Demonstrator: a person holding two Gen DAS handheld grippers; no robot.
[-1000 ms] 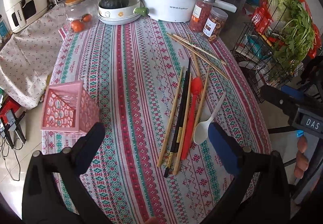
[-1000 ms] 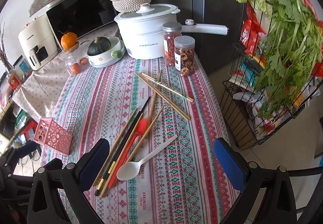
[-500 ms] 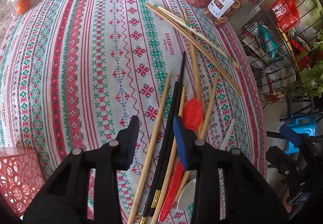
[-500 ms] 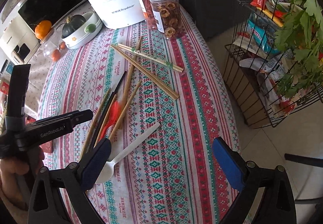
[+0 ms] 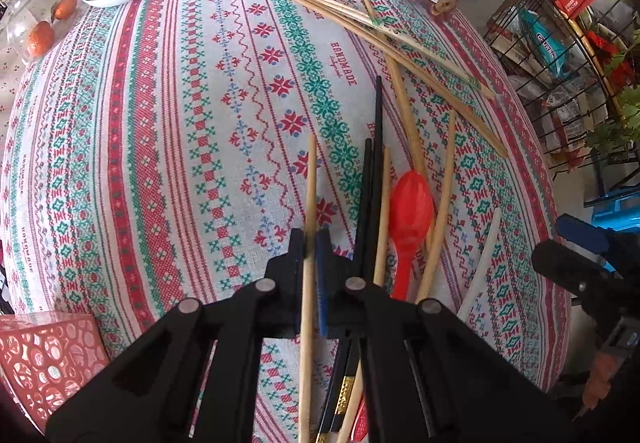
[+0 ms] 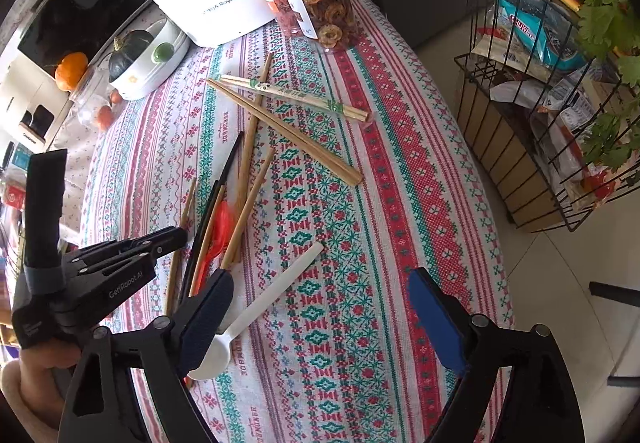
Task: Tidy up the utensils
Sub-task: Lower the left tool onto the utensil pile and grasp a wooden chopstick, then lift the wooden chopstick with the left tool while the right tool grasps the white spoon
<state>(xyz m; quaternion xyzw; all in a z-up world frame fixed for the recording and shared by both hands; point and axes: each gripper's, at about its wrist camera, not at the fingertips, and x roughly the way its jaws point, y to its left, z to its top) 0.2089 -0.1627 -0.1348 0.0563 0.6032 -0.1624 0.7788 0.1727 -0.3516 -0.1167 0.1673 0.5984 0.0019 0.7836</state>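
A white cotton tablecloth (image 5: 168,131) carries red and green cross-stitch stripes. On it lie tan bamboo chopsticks (image 5: 404,111), 2 black lacquered chopsticks (image 5: 374,179), a red plastic spoon (image 5: 410,211) and a white plastic spoon (image 6: 256,315).

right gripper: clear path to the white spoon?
Probably yes. The right gripper hangs just above the white spoon, jaws closing, nothing on top of it; the left gripper holds a bamboo chopstick alongside.

1. The left wrist view looks steeply down, close over the table (image 5: 168,131), along its fingers (image 5: 298,255).
2. The right wrist view faces down from the table's right, near edge.
3. Both share the chopsticks (image 5: 404,55) (image 6: 288,131) and white spoon (image 6: 256,315).
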